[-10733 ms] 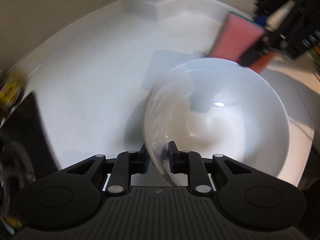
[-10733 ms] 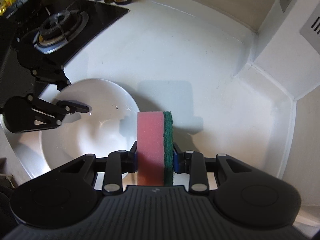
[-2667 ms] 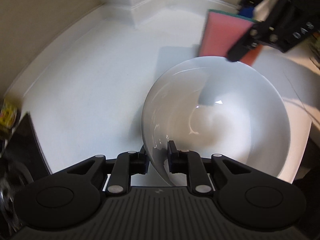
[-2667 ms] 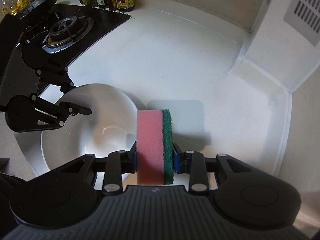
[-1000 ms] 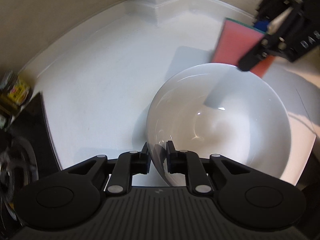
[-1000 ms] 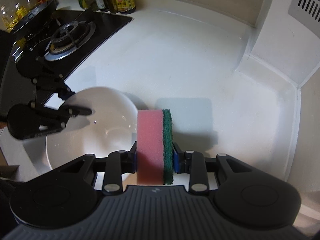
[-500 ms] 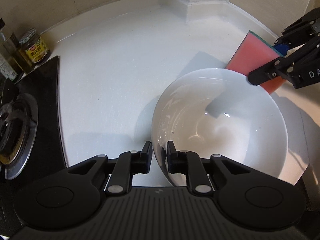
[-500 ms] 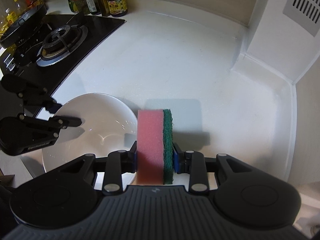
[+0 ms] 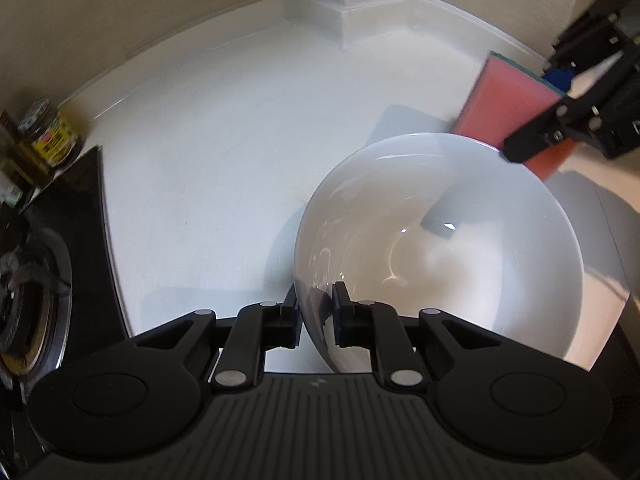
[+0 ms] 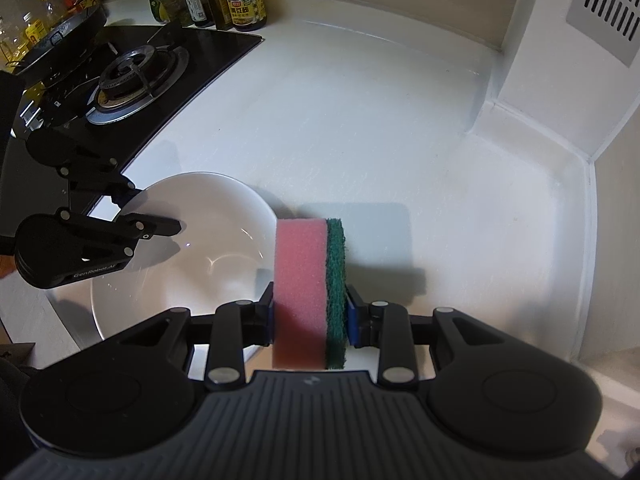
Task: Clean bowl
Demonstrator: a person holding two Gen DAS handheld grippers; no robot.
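Note:
A white bowl is held above the white counter, its near rim pinched in my left gripper, which is shut on it. The bowl also shows in the right wrist view, with the left gripper on its left rim. My right gripper is shut on a pink sponge with a green scouring side, held upright just right of the bowl's rim and outside it. In the left wrist view the sponge sits beyond the bowl's far right rim, held by the right gripper.
A black gas hob with a burner lies at the left, with jars and bottles behind it and a dark pan at the far left. A white corner pillar with a vent stands at the right. White counter spreads between.
The left wrist view has swung: the hob and jars sit further left and the corner pillar is centred. Bowl and sponge stay gripped; the sponge stays just outside the bowl's rim.

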